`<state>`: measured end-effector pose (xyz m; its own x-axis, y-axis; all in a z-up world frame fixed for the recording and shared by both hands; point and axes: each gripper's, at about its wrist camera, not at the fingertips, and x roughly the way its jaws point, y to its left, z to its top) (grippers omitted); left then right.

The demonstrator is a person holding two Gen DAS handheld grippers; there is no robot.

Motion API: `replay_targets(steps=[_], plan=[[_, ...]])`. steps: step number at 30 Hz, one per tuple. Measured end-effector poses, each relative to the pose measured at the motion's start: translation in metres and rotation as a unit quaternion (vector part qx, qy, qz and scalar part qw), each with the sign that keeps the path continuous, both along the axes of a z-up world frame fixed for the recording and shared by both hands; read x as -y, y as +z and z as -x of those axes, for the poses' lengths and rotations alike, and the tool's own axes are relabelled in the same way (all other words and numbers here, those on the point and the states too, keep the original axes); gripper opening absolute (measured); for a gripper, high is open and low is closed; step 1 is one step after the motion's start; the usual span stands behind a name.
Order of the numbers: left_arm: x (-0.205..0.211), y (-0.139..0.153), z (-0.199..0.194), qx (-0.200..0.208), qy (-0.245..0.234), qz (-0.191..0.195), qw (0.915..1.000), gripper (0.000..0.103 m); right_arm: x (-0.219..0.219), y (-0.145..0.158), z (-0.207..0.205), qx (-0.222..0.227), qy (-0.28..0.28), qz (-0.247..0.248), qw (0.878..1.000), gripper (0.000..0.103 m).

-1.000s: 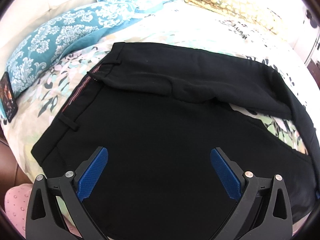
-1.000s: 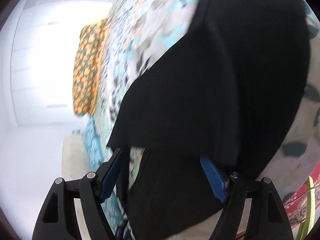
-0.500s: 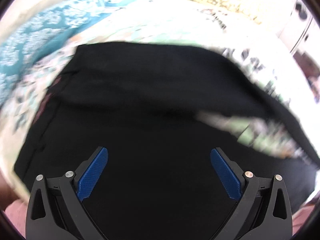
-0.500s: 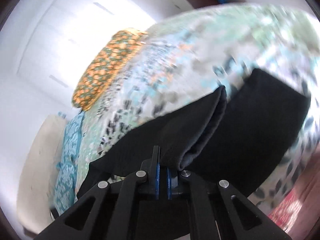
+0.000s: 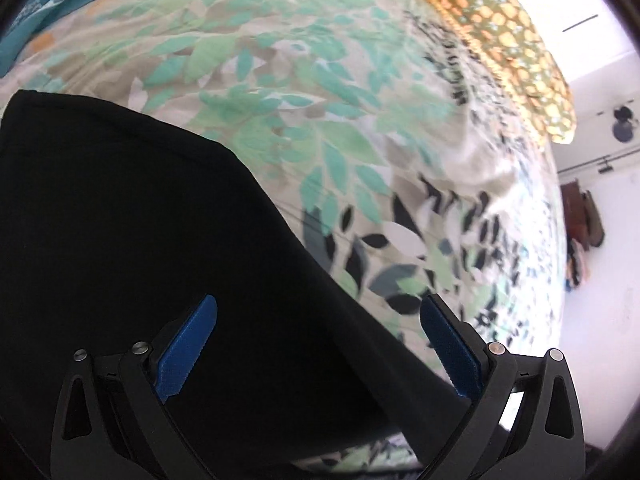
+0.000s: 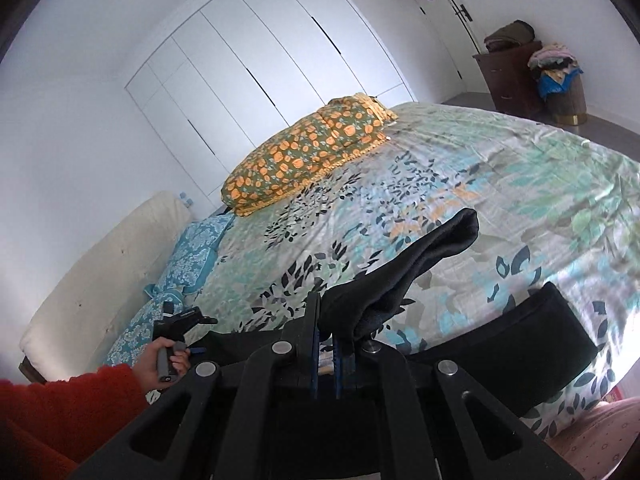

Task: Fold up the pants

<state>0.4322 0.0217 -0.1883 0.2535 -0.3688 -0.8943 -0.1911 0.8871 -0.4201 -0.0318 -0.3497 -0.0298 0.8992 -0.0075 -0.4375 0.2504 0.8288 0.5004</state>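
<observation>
Pants [image 5: 140,260], black, lie on the near part of the bed [image 6: 520,184], spread over the leaf-print sheet; in the left wrist view they fill the near left, their edge running diagonally from far left to near right. One end is lifted off the sheet, sticking up and away from the right gripper [image 6: 325,354], while another black part lies flat at near right in that view. Bed takes up most of both views. White wardrobe doors [image 6: 260,68] line the far wall. Orange-patterned pillow [image 6: 304,152] sits at the far side of the bed, teal patterned pillows [image 6: 192,252] at far left by a cream headboard [image 6: 100,272]. Dark dresser [image 6: 512,76] with piled clothes stands far right. Red sleeve [image 6: 60,408] and hand [image 6: 160,364] at near left hold the left gripper [image 5: 316,344]; its blue pads are spread wide above the pants, nothing between them touching. Right gripper pads are pressed together, pinching the raised pants fabric.
</observation>
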Motion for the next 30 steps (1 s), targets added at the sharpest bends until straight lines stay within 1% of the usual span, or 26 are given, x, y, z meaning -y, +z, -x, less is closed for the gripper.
replay_targets(steps=[1,2,3,4,5,6,8,10,11,12,14,15,16,17,18,19,20,21,23,24,25,26,27,29,30], plan=[[-0.001,-0.003,-0.002,-0.001,0.006,0.000,1.0000,0.094,0.000,0.006,0.003,0.004,0.005,0.005,1.000,0.006],[-0.004,-0.005,-0.005,-0.002,0.010,0.003,0.9999,0.079,0.001,0.012,0.006,0.008,0.010,0.009,1.000,0.005],[-0.008,-0.009,-0.007,-0.010,0.016,0.012,0.9998,0.062,0.002,0.016,0.010,0.011,0.014,0.012,1.000,0.005],[-0.011,-0.012,-0.007,-0.014,0.018,0.019,0.9995,0.050,0.005,0.018,0.012,0.013,0.015,0.013,1.000,0.005],[-0.014,-0.013,-0.008,-0.017,0.020,0.023,0.9994,0.023,0.009,0.020,0.014,0.011,0.016,0.012,1.000,0.005],[-0.020,-0.014,-0.007,-0.017,0.024,0.018,0.9994,0.009,0.014,0.019,0.014,0.006,0.014,0.010,1.000,0.005],[-0.031,-0.006,0.002,0.000,0.032,0.034,0.9989,0.007,0.027,0.008,0.009,-0.008,0.005,0.002,1.000,0.005],[-0.045,0.024,0.016,0.041,0.040,0.048,0.9972,0.006,0.050,-0.009,-0.001,-0.014,-0.007,-0.025,1.000,0.006],[-0.053,0.043,0.024,0.066,0.041,0.052,0.9957,0.006,0.059,-0.014,-0.007,-0.014,-0.011,-0.039,0.999,0.005],[-0.065,0.078,0.041,0.109,0.042,0.054,0.9917,0.006,0.068,-0.017,-0.013,-0.011,-0.014,-0.054,0.998,0.005],[-0.086,0.129,0.072,0.172,0.045,0.052,0.9827,0.007,0.080,-0.019,-0.026,0.002,-0.013,-0.082,0.997,0.005],[-0.099,0.155,0.097,0.208,0.047,0.044,0.9761,0.007,0.084,-0.018,-0.030,0.004,-0.011,-0.088,0.996,0.005],[-0.111,0.175,0.126,0.236,0.047,0.028,0.9702,0.007,0.086,-0.019,-0.035,0.003,-0.008,-0.093,0.996,0.006],[-0.119,0.184,0.157,0.252,0.046,0.010,0.9664,0.008,0.089,-0.023,-0.039,-0.004,-0.002,-0.099,0.995,0.006],[-0.122,0.183,0.176,0.255,0.047,-0.001,0.9658,0.009,0.091,-0.030,-0.042,-0.018,0.000,-0.100,0.995,0.006],[-0.125,0.171,0.205,0.246,0.047,-0.015,0.9679,0.009,0.093,-0.040,-0.043,-0.036,0.001,-0.098,0.995,0.006],[-0.124,0.155,0.226,0.230,0.047,-0.026,0.9718,0.009,0.096,-0.054,-0.043,-0.065,-0.001,-0.096,0.993,0.006],[-0.120,0.121,0.251,0.189,0.042,-0.039,0.9804,0.009,0.100,-0.070,-0.040,-0.091,-0.007,-0.098,0.991,0.006],[-0.112,0.067,0.272,0.117,0.031,-0.036,0.9920,0.009,0.111,-0.107,-0.034,-0.154,-0.019,-0.102,0.983,0.006],[-0.109,0.032,0.283,0.073,0.036,-0.015,0.9966,0.009,0.115,-0.123,-0.029,-0.184,-0.027,-0.102,0.977,0.006],[-0.107,0.015,0.289,0.054,0.043,0.002,0.9976,0.008,0.120,-0.139,-0.023,-0.212,-0.032,-0.111,0.970,0.006],[-0.105,0.004,0.292,0.039,0.046,0.013,0.9981,0.008,0.123,-0.150,-0.018,-0.234,-0.036,-0.117,0.964,0.006],[-0.101,-0.003,0.295,0.030,0.046,0.015,0.9984,0.008,0.125,-0.159,-0.013,-0.251,-0.044,-0.122,0.959,0.006],[-0.097,0.000,0.296,0.030,0.032,0.018,0.9989,0.008,0.128,-0.167,-0.003,-0.265,-0.048,-0.131,0.954,0.006],[-0.093,0.006,0.295,0.036,0.021,0.011,0.9991,0.008,0.128,-0.167,0.000,-0.271,-0.050,-0.127,0.953,0.006]])
